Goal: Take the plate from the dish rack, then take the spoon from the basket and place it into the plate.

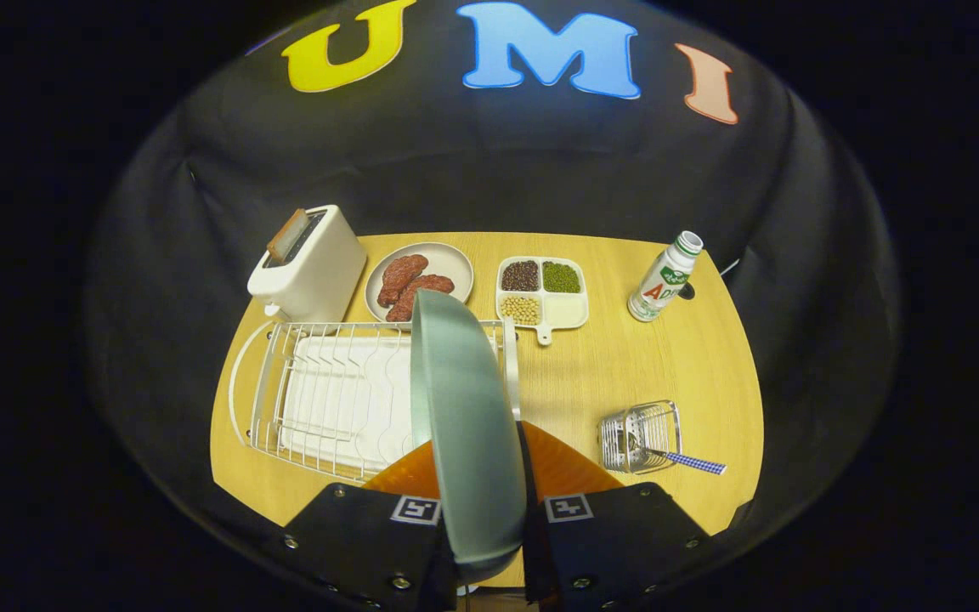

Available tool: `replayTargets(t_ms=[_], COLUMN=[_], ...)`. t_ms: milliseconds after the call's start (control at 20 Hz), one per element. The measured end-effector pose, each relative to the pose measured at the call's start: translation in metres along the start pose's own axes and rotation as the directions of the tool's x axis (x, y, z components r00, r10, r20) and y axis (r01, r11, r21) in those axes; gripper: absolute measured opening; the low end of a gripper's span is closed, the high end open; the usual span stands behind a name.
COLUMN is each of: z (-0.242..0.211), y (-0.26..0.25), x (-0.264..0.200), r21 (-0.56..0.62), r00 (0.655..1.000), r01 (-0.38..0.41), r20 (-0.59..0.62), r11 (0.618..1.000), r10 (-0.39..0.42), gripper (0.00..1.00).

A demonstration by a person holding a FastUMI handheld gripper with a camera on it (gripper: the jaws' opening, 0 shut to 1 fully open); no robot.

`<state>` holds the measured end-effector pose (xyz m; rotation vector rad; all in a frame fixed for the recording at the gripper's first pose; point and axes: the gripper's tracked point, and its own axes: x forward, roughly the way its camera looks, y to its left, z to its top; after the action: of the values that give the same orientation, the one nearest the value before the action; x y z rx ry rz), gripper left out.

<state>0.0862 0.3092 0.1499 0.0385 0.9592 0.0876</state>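
- The gripper (483,510) sat at the bottom centre of the frame, its two fingers pressed on either face of the plate (464,425), pinching it edge-on.
- The plate, smooth, glossy and grey-green, stood upright on its rim line, rising from between the fingers toward mid-frame; its top edge overlapped the right end of the rack (328,395).
- The rack was white wire over a white ribbed drip tray, left of centre.
- The basket (641,435), a small wire cage lying on its side, was at lower right, to the right of the fingers and a little ahead of them.
- The spoon (685,460) poked out of it, checked handle pointing right, long axis roughly crosswise to the fingers.
- I judged the plate needed setting flat on bare wooden table (617,374), probably between rack and basket, before reaching for the spoon.
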Motion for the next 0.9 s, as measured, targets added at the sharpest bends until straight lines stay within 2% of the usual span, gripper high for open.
replayTargets(t_ms=[200,500,750,900], z=[-0.034,-0.076,-0.13,-0.169], y=[-0.044,-0.08,-0.092,-0.094], x=[-0.017,-0.034,-0.03,-0.011], r21=[0.083,0.16,0.166,0.208], r00=[0.999,0.988,0.971,0.954], r01=[-0.04,-0.14,-0.214,-0.24], r20=[-0.028,-0.038,-0.075,-0.128], r11=[0.996,0.977,0.963,0.948], r10=[0.042,0.148,0.228,0.27], gripper=[0.29,0.29,0.29,0.29])
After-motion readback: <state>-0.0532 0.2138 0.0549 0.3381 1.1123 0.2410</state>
